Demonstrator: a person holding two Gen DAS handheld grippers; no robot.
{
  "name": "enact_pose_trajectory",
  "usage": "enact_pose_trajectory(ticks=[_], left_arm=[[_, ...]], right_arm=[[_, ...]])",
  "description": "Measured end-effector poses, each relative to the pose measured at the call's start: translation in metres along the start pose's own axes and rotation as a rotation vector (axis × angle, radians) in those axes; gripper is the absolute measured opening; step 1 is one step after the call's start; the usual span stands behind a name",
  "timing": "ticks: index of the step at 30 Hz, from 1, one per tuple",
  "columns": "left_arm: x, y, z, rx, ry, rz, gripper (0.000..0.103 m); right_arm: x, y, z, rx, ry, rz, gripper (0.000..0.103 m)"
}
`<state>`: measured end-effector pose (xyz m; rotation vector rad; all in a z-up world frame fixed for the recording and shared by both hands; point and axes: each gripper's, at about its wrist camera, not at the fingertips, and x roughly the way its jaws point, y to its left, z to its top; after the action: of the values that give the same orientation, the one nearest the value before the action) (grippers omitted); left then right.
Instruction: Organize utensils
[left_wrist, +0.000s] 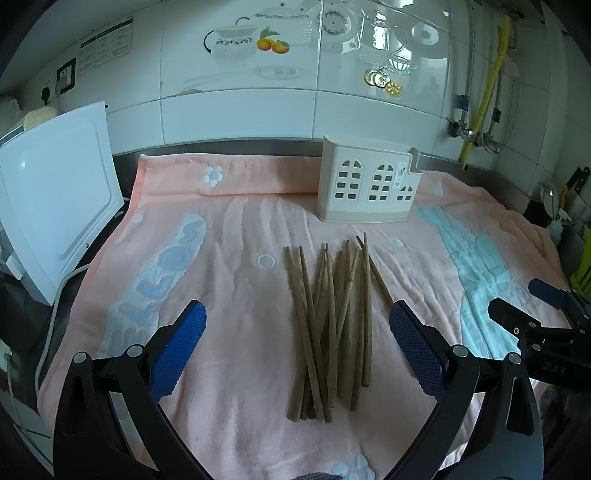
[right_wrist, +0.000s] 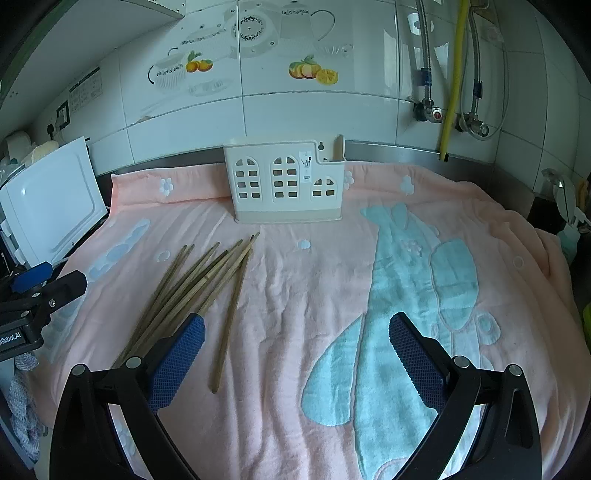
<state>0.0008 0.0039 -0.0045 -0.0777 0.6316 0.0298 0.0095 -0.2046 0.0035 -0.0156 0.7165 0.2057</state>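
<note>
Several wooden chopsticks (left_wrist: 332, 317) lie in a loose pile on the pink towel (left_wrist: 236, 369); they also show in the right wrist view (right_wrist: 192, 291). A cream house-shaped utensil holder (left_wrist: 365, 184) stands upright at the back of the towel, also in the right wrist view (right_wrist: 286, 181). My left gripper (left_wrist: 297, 325) is open and empty, hovering above the pile with the chopsticks between its fingers. My right gripper (right_wrist: 295, 332) is open and empty, to the right of the pile, over the towel's blue pattern. Each gripper shows in the other's view: the right one (left_wrist: 532, 306), the left one (right_wrist: 51, 280).
A white board (left_wrist: 55, 206) leans at the left edge of the counter. The tiled wall runs behind the holder, with pipes and a yellow hose (right_wrist: 452, 81) at the right. Bottles and utensils (right_wrist: 565, 206) stand at the far right.
</note>
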Motion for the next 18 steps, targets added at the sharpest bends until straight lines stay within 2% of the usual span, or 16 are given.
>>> enact_pose_trajectory(ticks=[18], left_arm=[[-0.0074, -0.0004, 0.0021, 0.005, -0.028, 0.001, 0.098]], right_arm=[[-0.0046, 0.0004, 0.0017, -0.003, -0.015, -0.001, 0.097]])
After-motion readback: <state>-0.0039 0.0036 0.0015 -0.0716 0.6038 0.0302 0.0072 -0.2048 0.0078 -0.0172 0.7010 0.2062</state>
